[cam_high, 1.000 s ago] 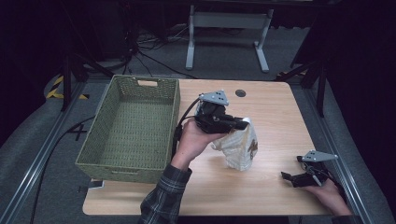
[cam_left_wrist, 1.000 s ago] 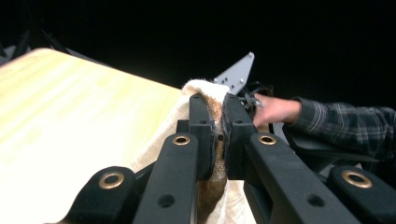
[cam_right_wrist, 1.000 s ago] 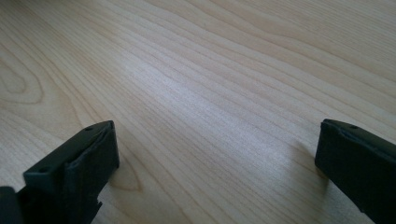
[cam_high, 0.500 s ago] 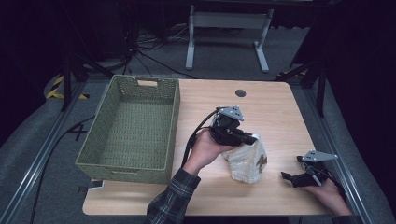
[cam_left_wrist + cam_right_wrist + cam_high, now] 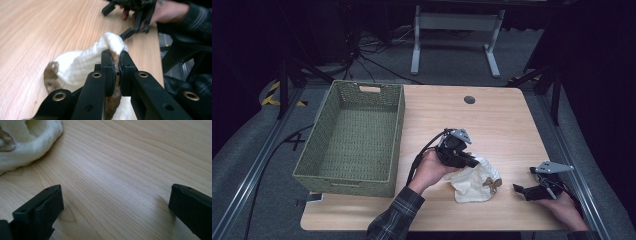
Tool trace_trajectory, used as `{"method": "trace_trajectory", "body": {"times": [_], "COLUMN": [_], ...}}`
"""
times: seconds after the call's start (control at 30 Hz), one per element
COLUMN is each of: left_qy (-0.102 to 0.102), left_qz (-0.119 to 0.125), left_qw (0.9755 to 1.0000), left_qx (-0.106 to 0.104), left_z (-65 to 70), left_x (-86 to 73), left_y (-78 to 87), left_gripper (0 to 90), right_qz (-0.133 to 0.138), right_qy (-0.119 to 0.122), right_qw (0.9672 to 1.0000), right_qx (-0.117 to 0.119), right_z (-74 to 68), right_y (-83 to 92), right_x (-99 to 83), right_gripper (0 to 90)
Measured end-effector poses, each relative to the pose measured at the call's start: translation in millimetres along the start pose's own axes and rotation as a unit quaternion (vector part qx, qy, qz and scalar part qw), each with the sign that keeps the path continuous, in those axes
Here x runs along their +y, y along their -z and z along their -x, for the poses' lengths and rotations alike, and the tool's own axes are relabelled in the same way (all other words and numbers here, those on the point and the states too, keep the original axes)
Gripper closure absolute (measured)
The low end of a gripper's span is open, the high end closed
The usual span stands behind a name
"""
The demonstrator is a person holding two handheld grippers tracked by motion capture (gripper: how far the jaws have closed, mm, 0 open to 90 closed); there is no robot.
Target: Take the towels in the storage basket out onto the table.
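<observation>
A white knitted cloth (image 5: 472, 186) with brown patches lies crumpled on the wooden table (image 5: 492, 125), right of centre near the front. My left gripper (image 5: 473, 162) is low over its upper left part and shut on a fold of it. In the left gripper view the jaws (image 5: 115, 53) pinch a brown and white fold, and the rest of the cloth (image 5: 80, 63) spreads out on the wood. My right gripper (image 5: 518, 190) rests at the front right with its jaws wide open (image 5: 115, 195) and only bare wood between them. The cloth (image 5: 30, 137) lies just beyond its tips.
A green woven basket (image 5: 347, 176), with nothing in it, takes up the table's left side. A small dark round inset (image 5: 469, 99) sits near the far edge. Bare wood stretches behind the cloth. In the left gripper view the right gripper (image 5: 118, 21) and its hand appear beyond the cloth.
My left gripper has come down and to the right with the cloth, which hung in the air before and now lies slumped on the table. The right gripper has stayed put.
</observation>
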State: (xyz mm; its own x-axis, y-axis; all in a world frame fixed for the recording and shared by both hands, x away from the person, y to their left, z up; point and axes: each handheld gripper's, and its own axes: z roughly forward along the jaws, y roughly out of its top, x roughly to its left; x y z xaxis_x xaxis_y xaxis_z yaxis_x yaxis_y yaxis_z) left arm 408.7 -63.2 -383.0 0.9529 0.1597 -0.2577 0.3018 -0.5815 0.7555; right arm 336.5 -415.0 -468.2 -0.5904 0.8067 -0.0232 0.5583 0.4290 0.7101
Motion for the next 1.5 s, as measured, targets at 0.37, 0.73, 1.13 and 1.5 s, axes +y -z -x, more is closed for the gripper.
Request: {"method": "trace_trajectory", "body": {"times": [0.37, 0.73, 1.13, 1.5], "left_qy": [0.004, -0.003, 0.036, 0.029], "left_qz": [-0.063, -0.107, -0.032, -0.028], "left_qw": [0.9974, 0.9897, 0.9957, 0.9986], "left_qx": [0.033, 0.095, 0.080, 0.035], "left_z": [-18.9, -31.8, -18.2, 18.6], "left_x": [-28.0, -39.6, -37.3, -45.9], "left_y": [-26.4, -40.0, -4.9, -6.0], "left_gripper": [84.9, 84.1, 54.9, 89.7], "right_qz": [0.000, 0.000, -0.001, 0.027], "right_qy": [0.001, 0.000, -0.003, 0.014], "right_qw": [1.0000, 1.0000, 0.9990, 0.9961], "right_qx": [-0.001, -0.001, 0.045, 0.083], "right_z": [-0.1, -0.2, 2.0, -8.0], "right_y": [0.0, -0.1, 5.5, 11.4], "right_x": [-0.1, -0.1, 7.6, 25.6], "right_gripper": [0.0, 0.0, 16.8, 62.1]}}
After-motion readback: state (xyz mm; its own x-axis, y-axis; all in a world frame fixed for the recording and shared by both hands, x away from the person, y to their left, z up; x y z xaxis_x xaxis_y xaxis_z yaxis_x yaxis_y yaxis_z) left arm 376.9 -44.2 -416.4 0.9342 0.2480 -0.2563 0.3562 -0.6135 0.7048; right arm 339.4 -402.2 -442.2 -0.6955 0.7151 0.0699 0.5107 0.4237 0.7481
